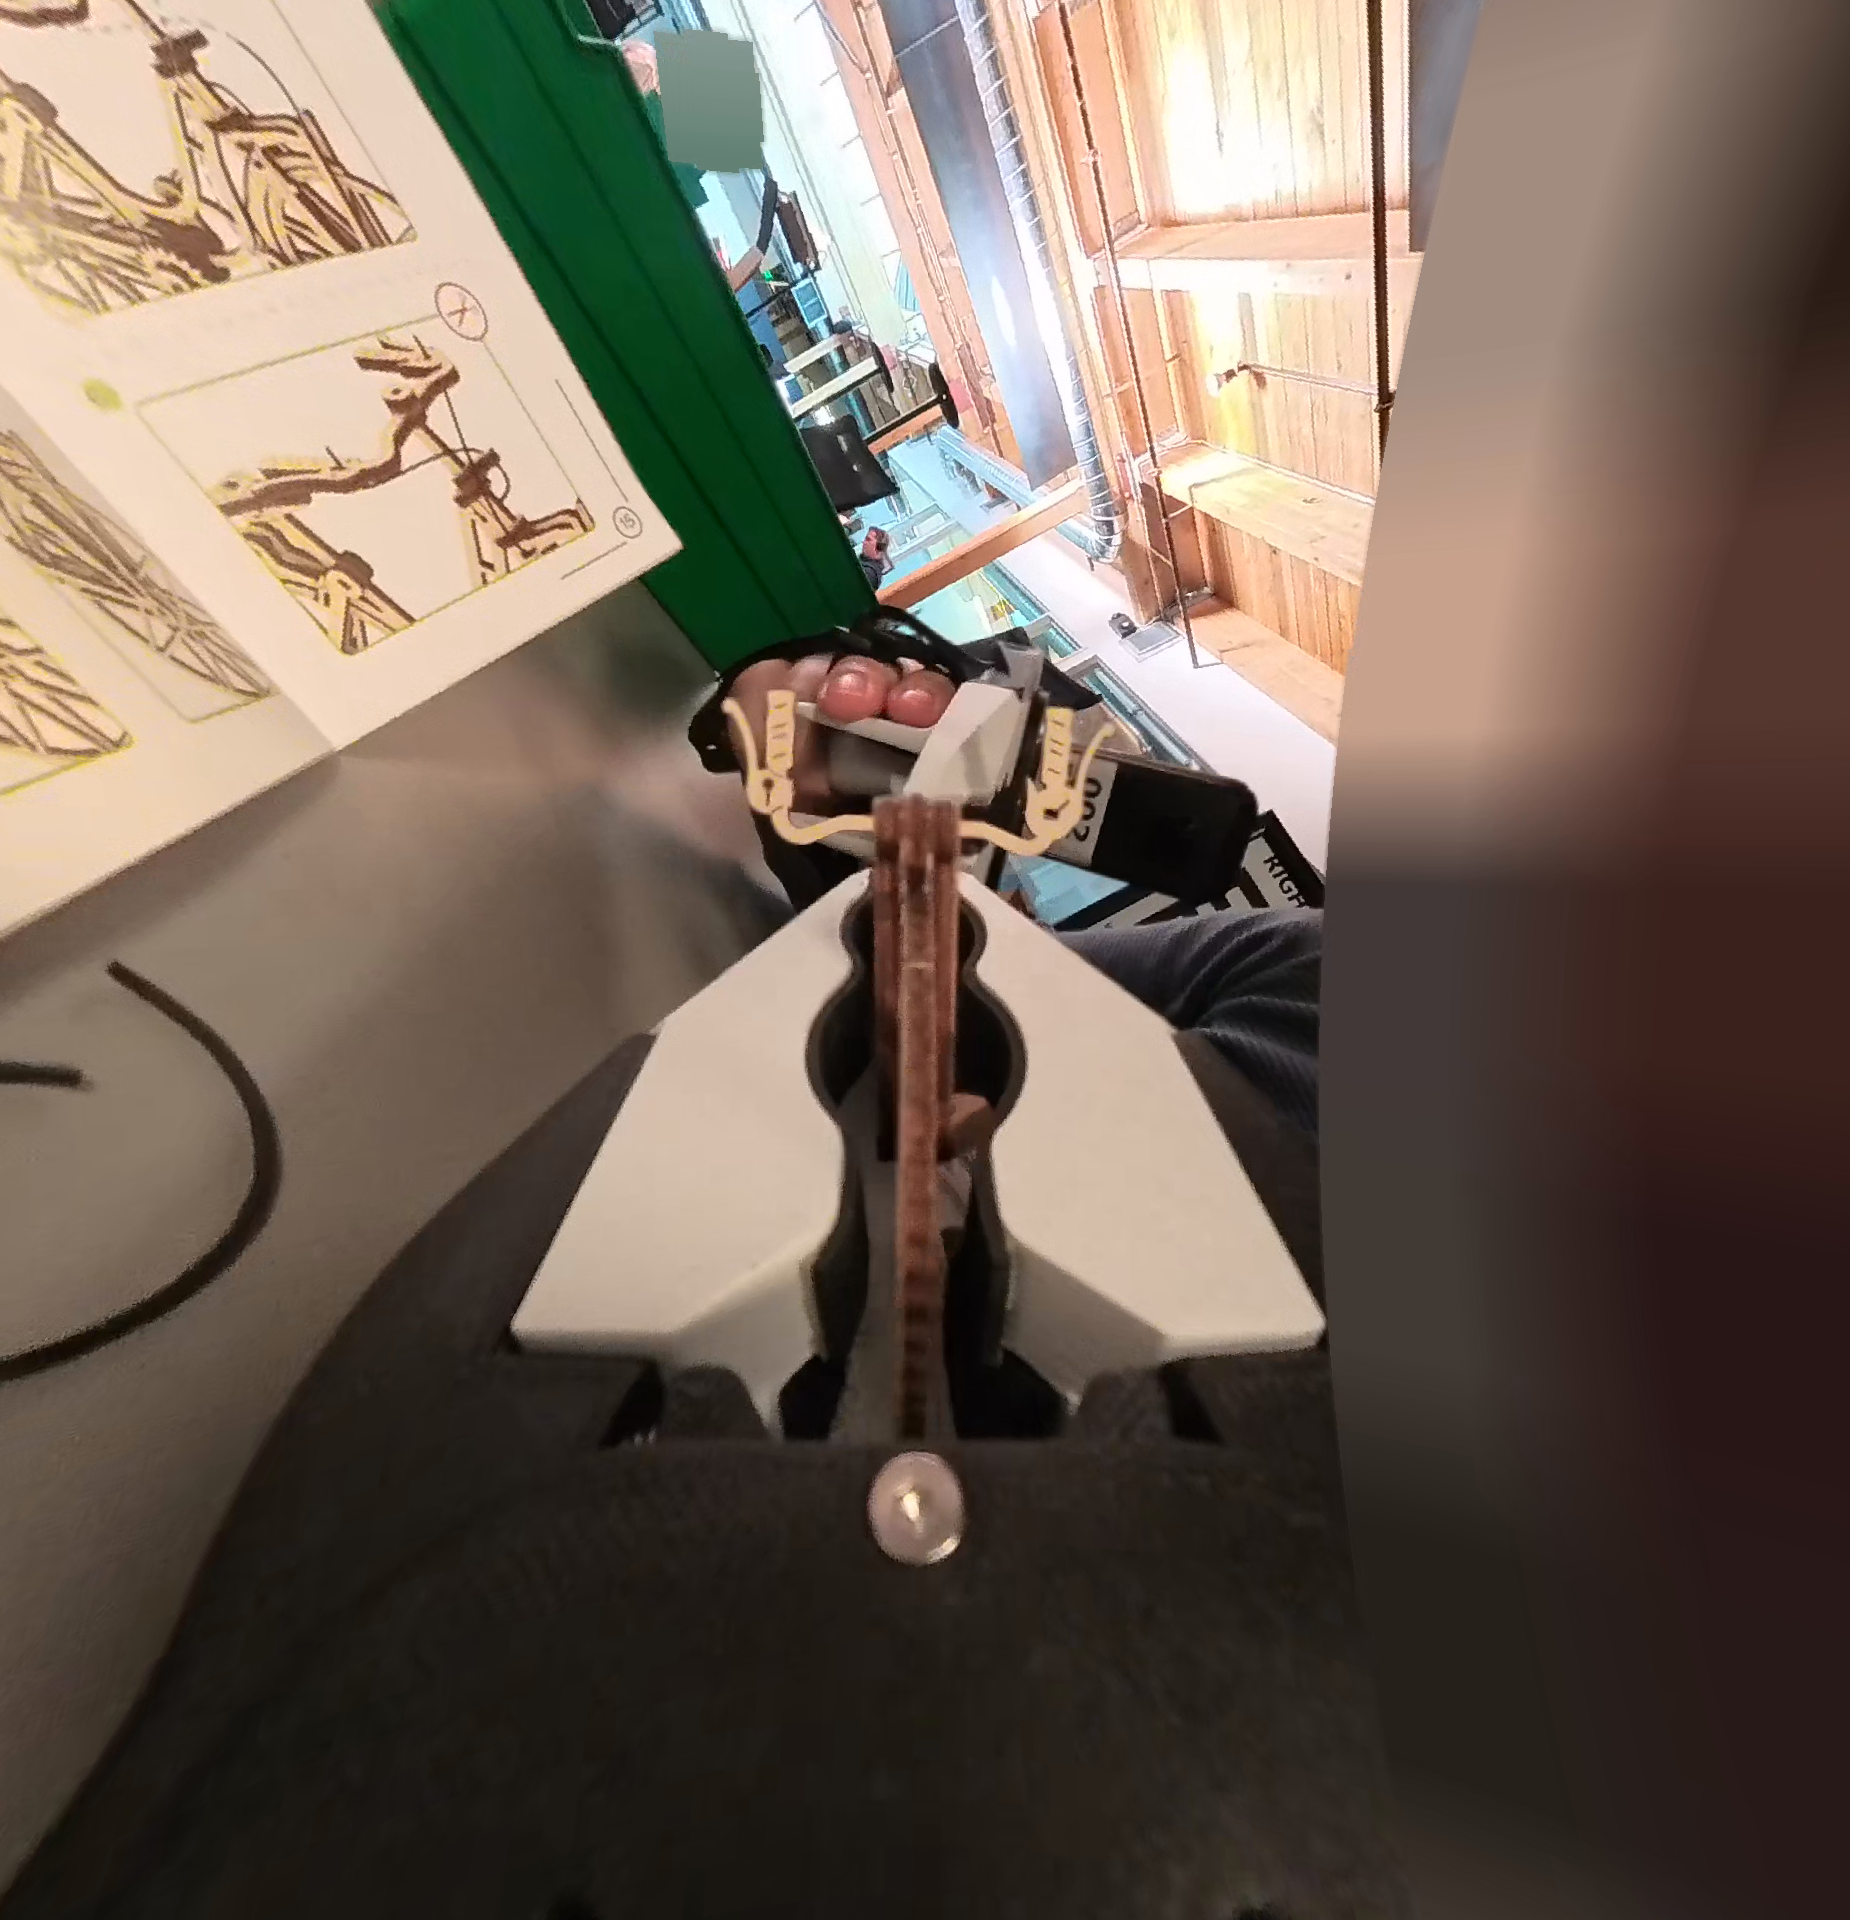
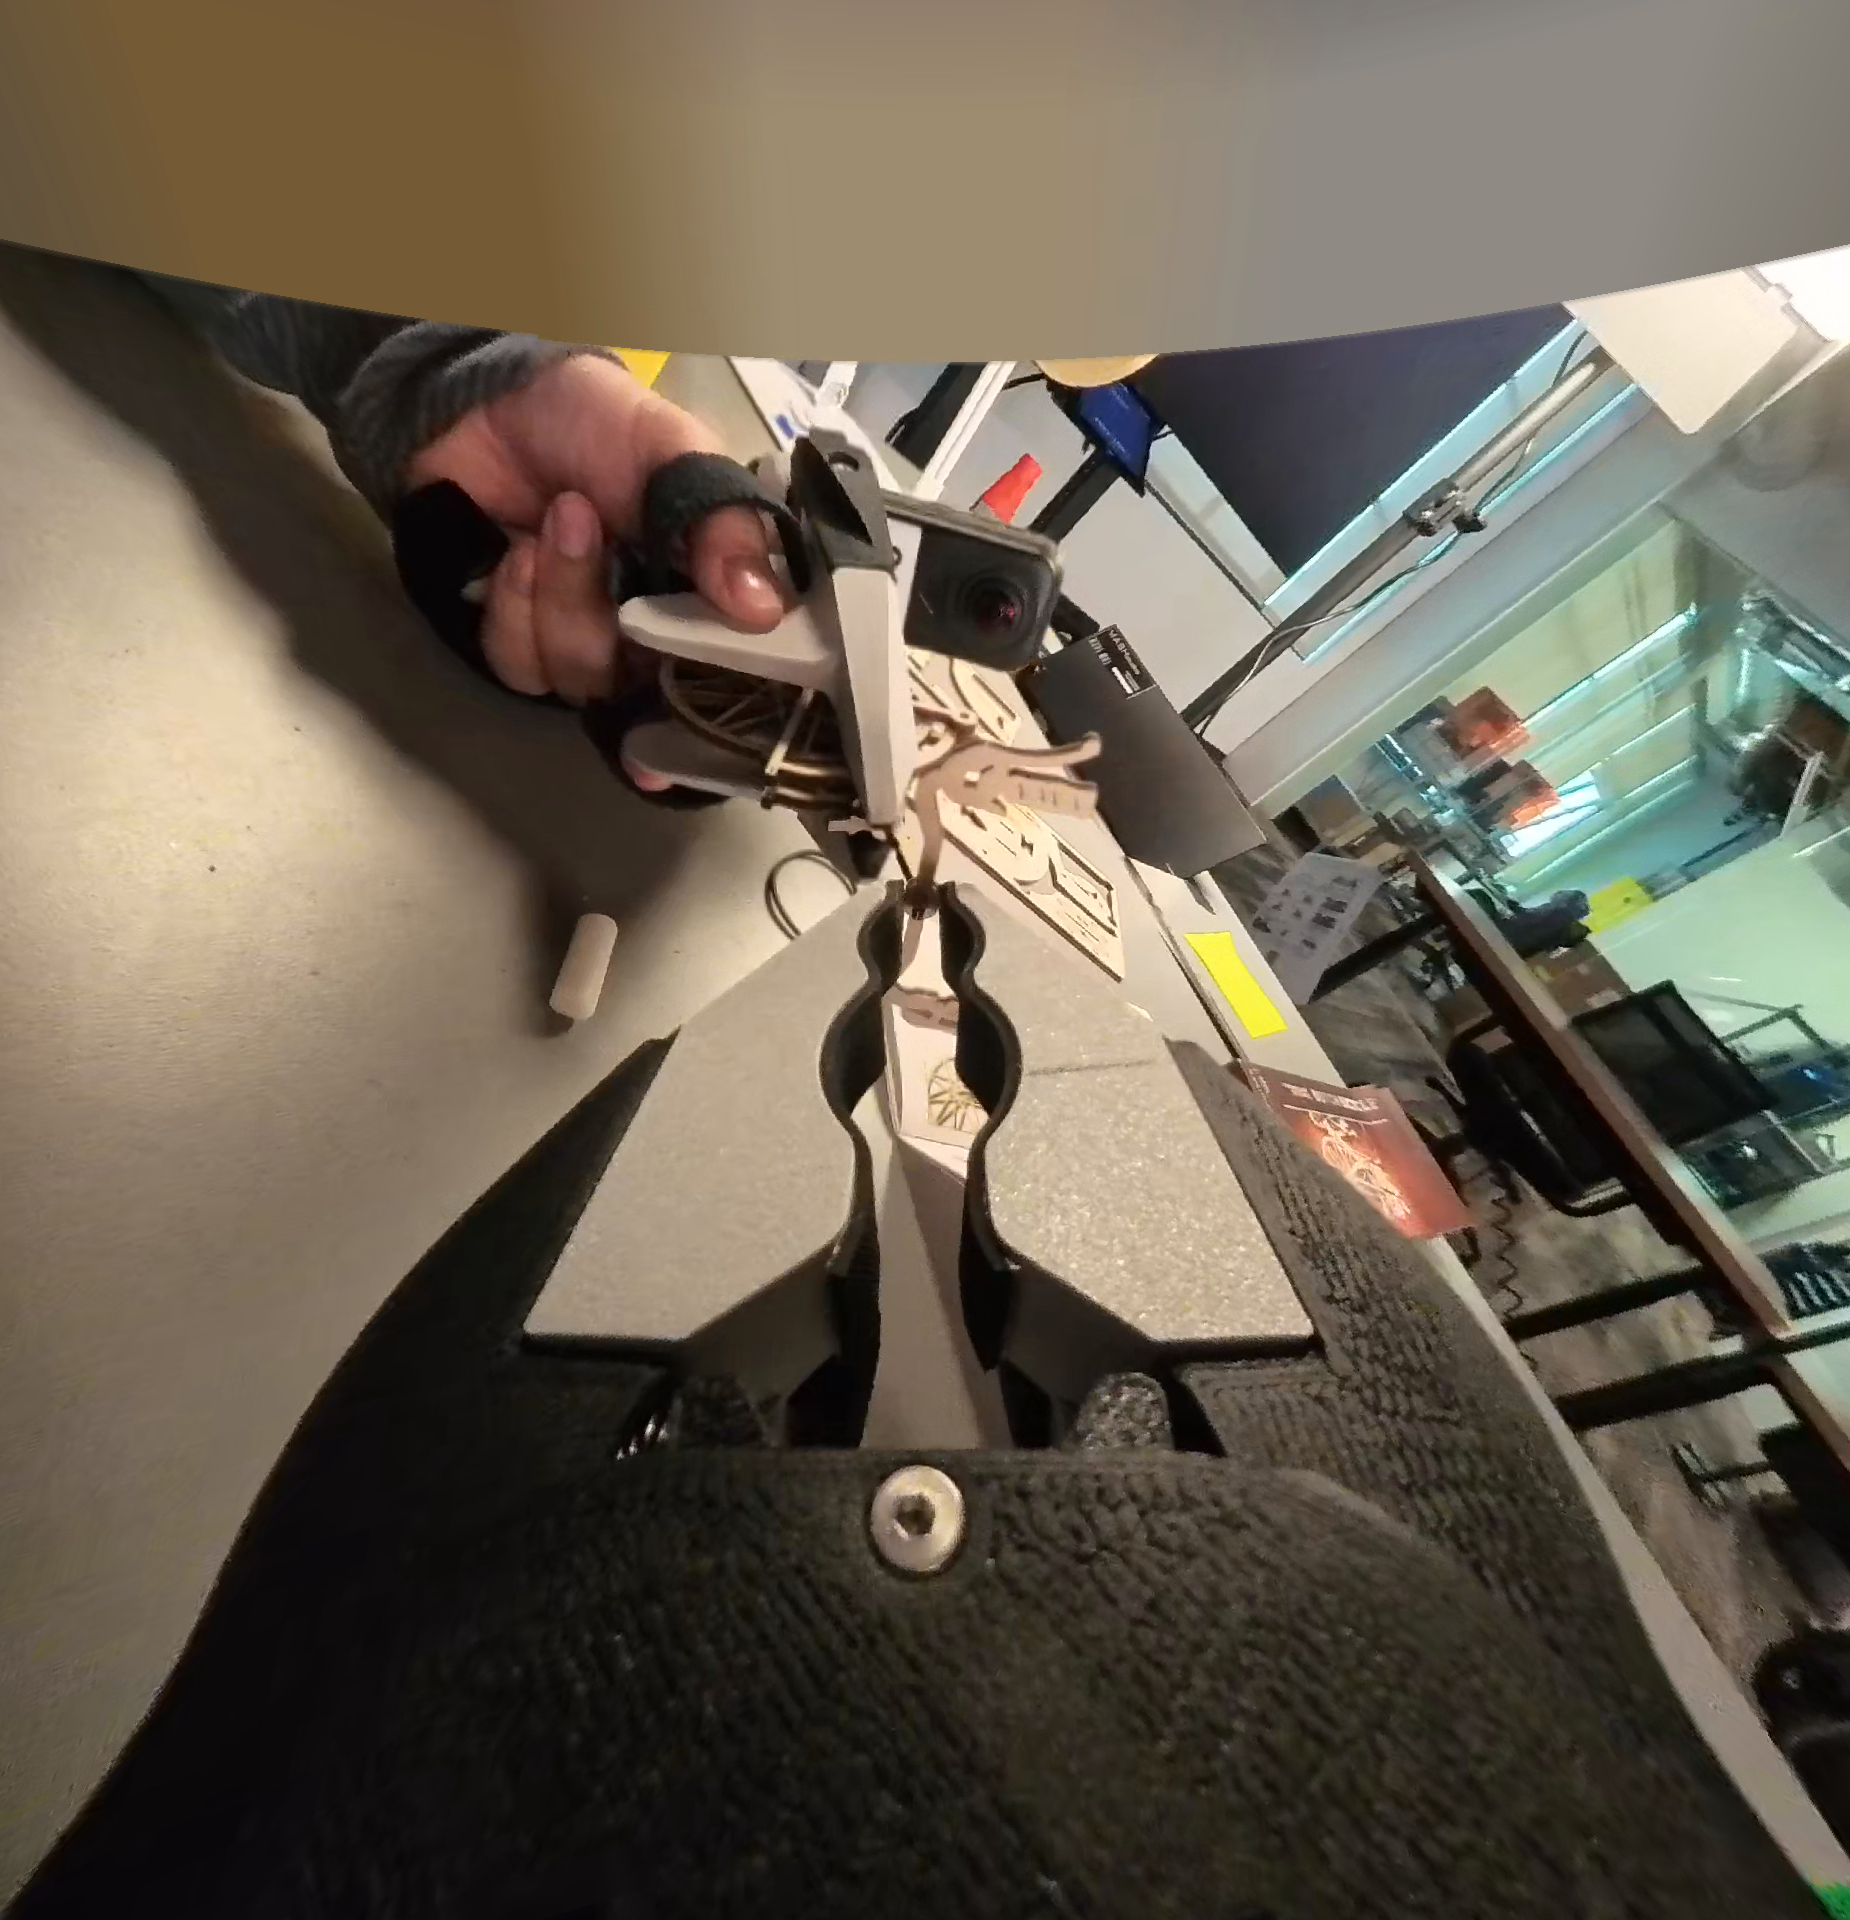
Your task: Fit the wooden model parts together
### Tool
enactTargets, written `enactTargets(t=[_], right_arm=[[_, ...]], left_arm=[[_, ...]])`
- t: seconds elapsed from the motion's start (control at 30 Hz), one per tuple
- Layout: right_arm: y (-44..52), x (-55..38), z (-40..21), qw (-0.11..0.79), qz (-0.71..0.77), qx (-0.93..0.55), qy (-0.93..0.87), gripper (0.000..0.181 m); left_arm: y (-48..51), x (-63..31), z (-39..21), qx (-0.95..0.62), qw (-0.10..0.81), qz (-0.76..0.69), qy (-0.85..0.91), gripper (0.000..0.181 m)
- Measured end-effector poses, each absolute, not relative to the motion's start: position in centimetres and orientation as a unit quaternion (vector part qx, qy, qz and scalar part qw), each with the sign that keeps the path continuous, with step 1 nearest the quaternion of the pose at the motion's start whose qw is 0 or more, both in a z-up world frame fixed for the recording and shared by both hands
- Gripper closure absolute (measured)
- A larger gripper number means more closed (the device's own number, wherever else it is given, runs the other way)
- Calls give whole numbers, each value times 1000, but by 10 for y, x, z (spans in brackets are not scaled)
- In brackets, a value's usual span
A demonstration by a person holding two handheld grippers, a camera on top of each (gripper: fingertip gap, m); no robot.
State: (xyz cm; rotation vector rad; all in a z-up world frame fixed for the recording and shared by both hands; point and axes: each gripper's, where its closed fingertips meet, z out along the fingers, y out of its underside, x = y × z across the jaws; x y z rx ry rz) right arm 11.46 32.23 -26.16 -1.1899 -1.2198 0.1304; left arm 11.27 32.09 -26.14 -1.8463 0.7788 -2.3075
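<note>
Fitting underway: left gripper [image 1: 913,914] clamped on frame [image 1: 916,1039]; right gripper [image 2: 919,909] pinching handlebar [image 2: 988,774] strip at its tips. Next: seat the handlebar squarely, gently.

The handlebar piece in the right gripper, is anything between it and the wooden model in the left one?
Nothing visible. The right gripper pinches the thin handlebar piece by its lower end, right up against the wooden model clamped in the left gripper. The parts already appear to meet, with no object between them.

Left gripper [image 1: 913,883] fingers closed on wood, right gripper [image 2: 919,902] fingers pinched at tips, facing each other
</note>
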Motion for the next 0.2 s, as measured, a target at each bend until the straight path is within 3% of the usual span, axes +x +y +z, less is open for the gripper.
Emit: enactTargets(t=[0.03,0.2], right_arm=[[323,115,-262,656,57,-525,-539,178],[322,114,-260,659,71,-523,-536,178]], left_arm=[[322,113,-262,-606,48,-752,253,173],[321,113,-261,-597,20,-764,245,173]])
